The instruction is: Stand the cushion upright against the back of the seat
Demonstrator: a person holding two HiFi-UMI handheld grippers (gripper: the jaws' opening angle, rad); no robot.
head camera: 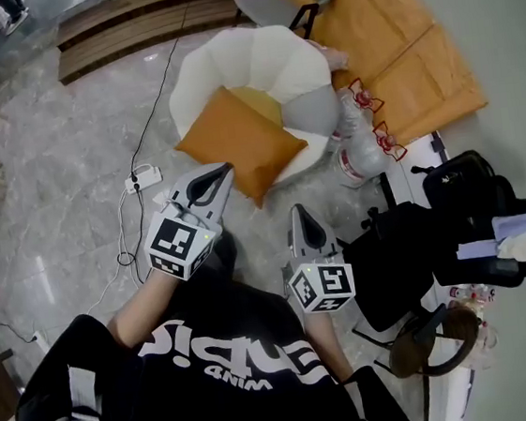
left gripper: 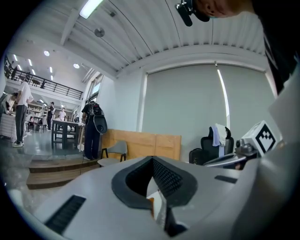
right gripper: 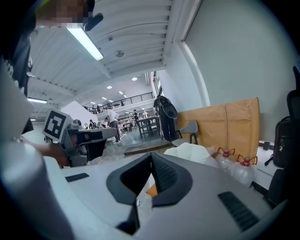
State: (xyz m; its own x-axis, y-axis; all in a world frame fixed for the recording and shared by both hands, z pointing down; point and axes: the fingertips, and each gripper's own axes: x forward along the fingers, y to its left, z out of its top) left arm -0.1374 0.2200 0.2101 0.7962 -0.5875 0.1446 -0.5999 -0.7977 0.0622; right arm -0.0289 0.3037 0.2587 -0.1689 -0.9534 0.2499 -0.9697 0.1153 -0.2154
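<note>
The grey marble floor (head camera: pixel 46 211) fills most of the head view. On it, at 12 o'clock from us, stands the white seat (head camera: pixel 227 63). The orange cushion (head camera: pixel 241 141) lies flat on the front of the seat, toward its 7 o'clock, and one corner hangs over the edge toward us. Our left gripper (head camera: pixel 227 167) is at the cushion's 7 o'clock, jaws together and empty. Its tip shows over the cushion's near edge; we cannot tell if it touches. Our right gripper (head camera: pixel 298 210) is at the cushion's 5 o'clock, apart from it, jaws also together on nothing.
</note>
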